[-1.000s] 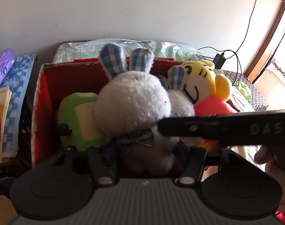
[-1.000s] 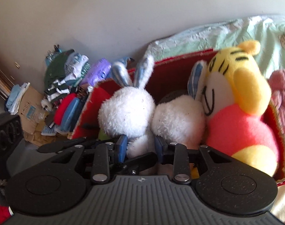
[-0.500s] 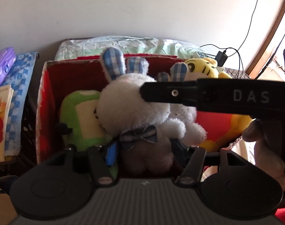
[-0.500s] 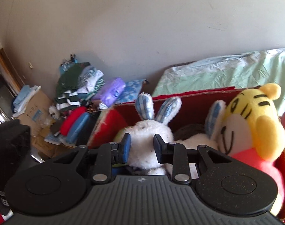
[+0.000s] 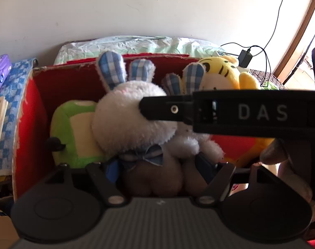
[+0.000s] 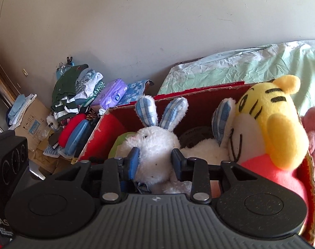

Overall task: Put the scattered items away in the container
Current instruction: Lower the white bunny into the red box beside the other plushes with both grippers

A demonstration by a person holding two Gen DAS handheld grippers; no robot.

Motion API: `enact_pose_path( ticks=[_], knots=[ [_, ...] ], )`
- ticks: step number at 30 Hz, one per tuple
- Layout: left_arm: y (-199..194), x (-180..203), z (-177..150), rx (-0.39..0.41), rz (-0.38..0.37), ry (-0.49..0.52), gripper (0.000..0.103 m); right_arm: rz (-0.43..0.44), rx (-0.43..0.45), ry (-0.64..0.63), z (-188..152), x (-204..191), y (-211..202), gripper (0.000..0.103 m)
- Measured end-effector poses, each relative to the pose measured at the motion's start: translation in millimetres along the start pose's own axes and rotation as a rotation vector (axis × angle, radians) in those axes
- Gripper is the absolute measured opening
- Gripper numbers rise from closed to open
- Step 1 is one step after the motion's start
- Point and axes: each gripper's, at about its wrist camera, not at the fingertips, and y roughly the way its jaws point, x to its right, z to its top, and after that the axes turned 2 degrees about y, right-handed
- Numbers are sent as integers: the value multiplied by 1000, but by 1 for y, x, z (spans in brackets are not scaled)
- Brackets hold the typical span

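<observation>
A red cardboard box (image 5: 31,108) (image 6: 201,99) holds several plush toys: a green one (image 5: 74,128), two white rabbits with blue checked ears (image 5: 132,116) (image 6: 155,143), and a yellow tiger (image 5: 221,72) (image 6: 269,120). My left gripper (image 5: 157,170) is open, its fingers on either side of the front rabbit's body inside the box. My right gripper (image 6: 155,159) is open above the box, its fingers flanking that rabbit's head without pressing it. The right gripper's black body crosses the left wrist view (image 5: 240,112).
A pale green quilt (image 6: 230,66) lies behind the box against the wall. Left of the box are a purple tissue pack (image 6: 112,93), blue checked cloth (image 5: 10,95), folded clothes (image 6: 74,89) and cardboard boxes (image 6: 31,116). A charger and cable (image 5: 246,58) lie at the right.
My left gripper has opened and let go of the rabbit, which now rests in the box. My right gripper has lifted up and back, and its jaws have widened.
</observation>
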Motion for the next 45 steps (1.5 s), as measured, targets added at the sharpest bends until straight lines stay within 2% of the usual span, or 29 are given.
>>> enact_pose_path(
  ticks=[5,10,13,17,21,26,28,32,36,38,40,43,45],
  knots=[
    [-14,0,-1,12,-5,-8,73,11,10,24,-1,0,-2,35],
    [-47,10,-3,81,9,41,73,23,9,50,-2,1,-4,36],
    [-56,8,-3,116,5,24,73,54,13,97,-2,5,-8,38],
    [-49,12,-3,129,-26,-7,73,73,34,125,-3,4,-16,38],
    [-37,18,0,124,24,-2,73,62,51,126,-2,4,-20,37],
    [-42,7,7,145,-3,-25,73,68,92,122,8,8,-22,37],
    [-39,8,10,149,-14,-15,76,84,95,138,11,10,-15,37],
    [-28,24,7,123,-10,15,88,108,62,177,11,11,-4,34],
    [-22,28,4,114,-61,-16,95,126,53,153,10,12,-16,32],
    [-18,32,1,106,-77,-12,98,149,29,185,9,20,-20,32],
    [-9,30,-2,82,-96,-10,98,134,4,196,6,23,-20,31],
    [2,20,-8,59,-116,-33,99,112,-16,181,3,23,-14,29],
    [-3,14,-11,71,-127,-49,98,114,-5,163,4,17,-13,31]
  ],
)
